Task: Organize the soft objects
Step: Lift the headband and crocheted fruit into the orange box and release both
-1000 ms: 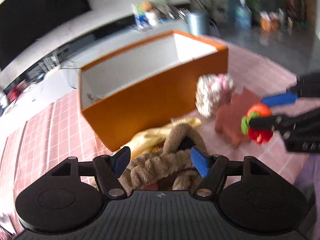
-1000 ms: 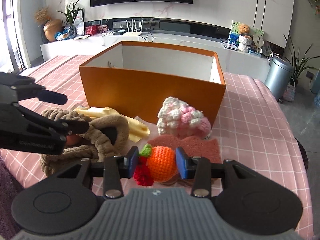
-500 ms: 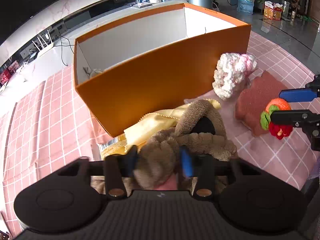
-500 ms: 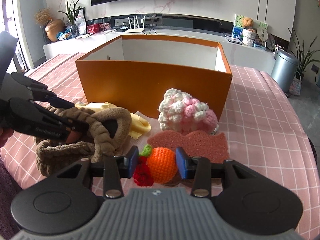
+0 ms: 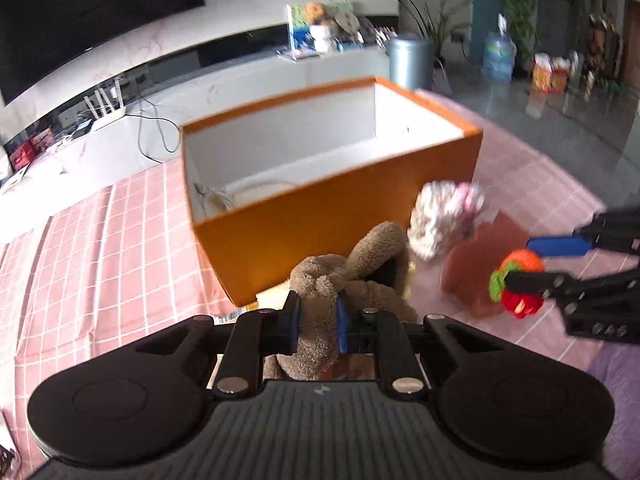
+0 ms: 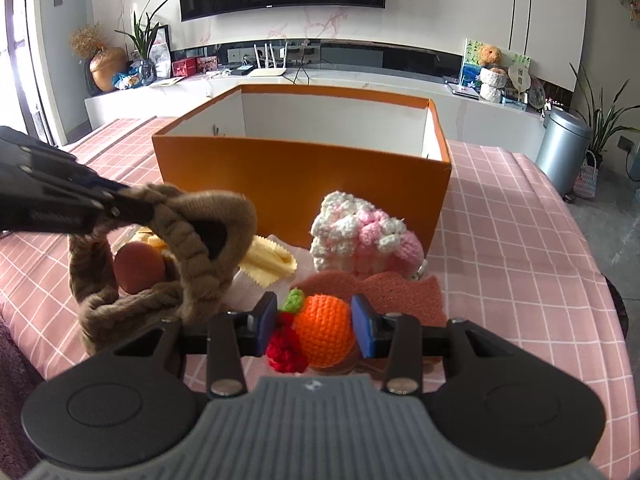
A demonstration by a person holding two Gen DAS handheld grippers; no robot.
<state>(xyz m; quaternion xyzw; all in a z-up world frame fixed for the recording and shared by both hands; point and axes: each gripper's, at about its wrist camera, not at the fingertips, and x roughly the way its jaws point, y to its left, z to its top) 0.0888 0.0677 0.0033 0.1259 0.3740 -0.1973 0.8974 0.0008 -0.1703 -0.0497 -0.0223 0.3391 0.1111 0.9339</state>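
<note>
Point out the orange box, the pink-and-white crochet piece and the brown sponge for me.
orange box (image 6: 304, 184), right wrist view, front wall.
pink-and-white crochet piece (image 6: 362, 236), right wrist view, its middle.
brown sponge (image 6: 400, 292), right wrist view, top face.

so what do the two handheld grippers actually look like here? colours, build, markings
Both look the same build: the left gripper and right gripper have a ribbed dark grey body, two rounded black lobes with circular insets, black linkage arms with silver pivot pins, and blue pads on the fingers. A small light logo sits at the body's top centre. Faint lettering on the left gripper's side is unreadable. No cables or sleeves visible.
</note>
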